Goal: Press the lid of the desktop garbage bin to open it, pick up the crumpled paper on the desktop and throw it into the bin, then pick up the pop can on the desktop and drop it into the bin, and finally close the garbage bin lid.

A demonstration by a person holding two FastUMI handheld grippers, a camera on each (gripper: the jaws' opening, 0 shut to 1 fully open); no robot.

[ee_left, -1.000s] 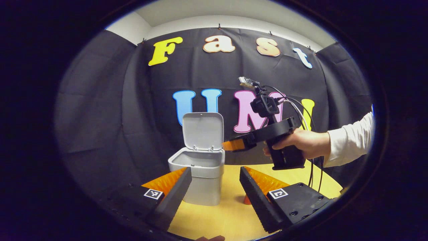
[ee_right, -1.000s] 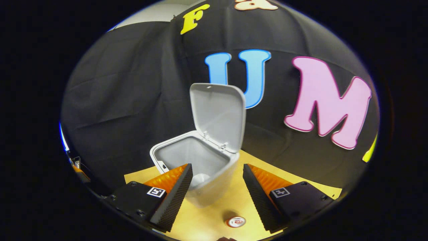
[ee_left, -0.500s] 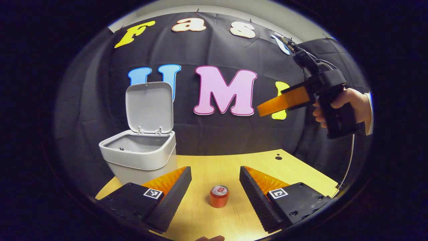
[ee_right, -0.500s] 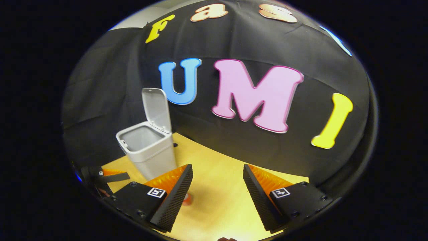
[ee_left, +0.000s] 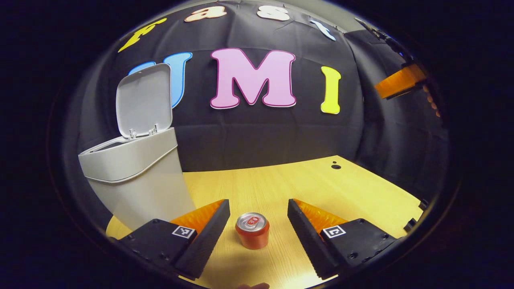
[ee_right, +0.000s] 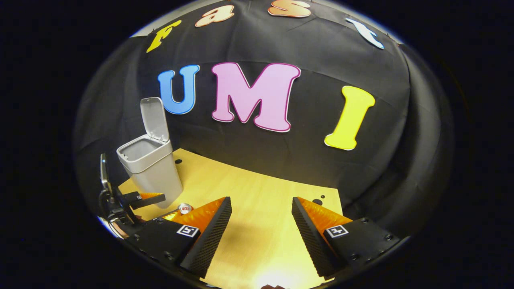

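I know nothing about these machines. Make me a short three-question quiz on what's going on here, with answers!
1. True or false: the grey plastic bin's lid is closed.
2. The red pop can stands: A) inside the grey plastic bin, B) on the yellow wooden table between the left gripper's fingers, C) held by the right gripper.
3. Fill in: both grippers are ____.

Key: 1 false, it stands upright. 2 B, untouched. 3 open.

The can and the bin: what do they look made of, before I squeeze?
Can: likely thin metal; shiny silver top with a pull tab, glossy red-orange side. Bin: looks like matte grey plastic, with smooth moulded walls and a hinged lid standing open.
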